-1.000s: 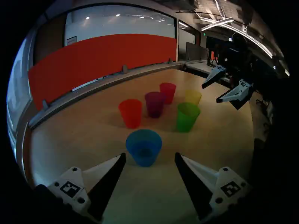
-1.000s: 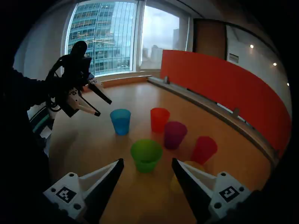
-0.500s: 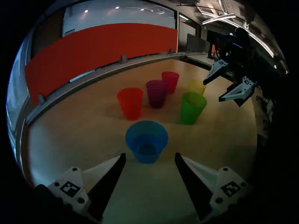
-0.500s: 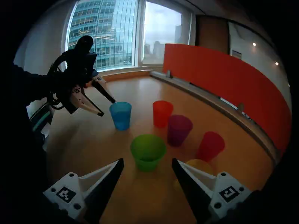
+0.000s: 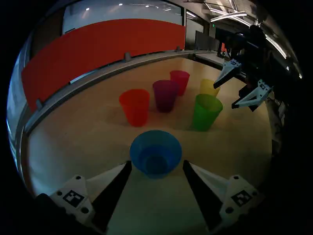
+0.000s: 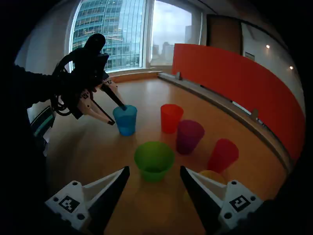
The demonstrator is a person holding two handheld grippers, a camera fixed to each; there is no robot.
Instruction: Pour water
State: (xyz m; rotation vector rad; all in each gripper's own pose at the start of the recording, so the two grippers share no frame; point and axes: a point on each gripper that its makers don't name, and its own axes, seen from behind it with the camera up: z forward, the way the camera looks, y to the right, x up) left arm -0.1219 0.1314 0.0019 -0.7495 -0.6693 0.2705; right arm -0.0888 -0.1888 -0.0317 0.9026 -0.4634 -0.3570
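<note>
Holds the left claw (image 5: 156,162) spread wide and empty, aimed at the blue cup (image 5: 155,154), upright on the worktop (image 5: 78,133) just ahead of the fingertips and centred on the gap. From the right gripper view, seems to straddle that cup, one finger up by the lip and the other low at the near side; cannot tell whether either touches. Holds the right claw (image 6: 154,167) just as wide, gripping nothing, pointed at the green cup (image 6: 154,159) close in front. Beyond these, an orange cup (image 5: 134,107), a purple cup (image 5: 165,95), a pink cup (image 5: 180,81) and a yellow cup (image 5: 209,87), all upright, clustered near one another but apart. Cannot tell whether any cup carries water; too dim inside the blue one.

Looks like the pre-grasp stage: nothing lifted, no pouring begun. Probably calls for squeezing across the blue cup's wall, then lifting and tipping over a neighbour.

Could nudge or topple the light cup by meeting it with one finger first. Could buckle the thin tapered wall by clamping too hard, or lose it downward by clamping too softly. Could slosh over the lip with a jerky lift. Could clip the orange or green cup while swinging across so tight a cluster. Could miss the target mouth by tipping from too far aside, wetting the worktop.
</note>
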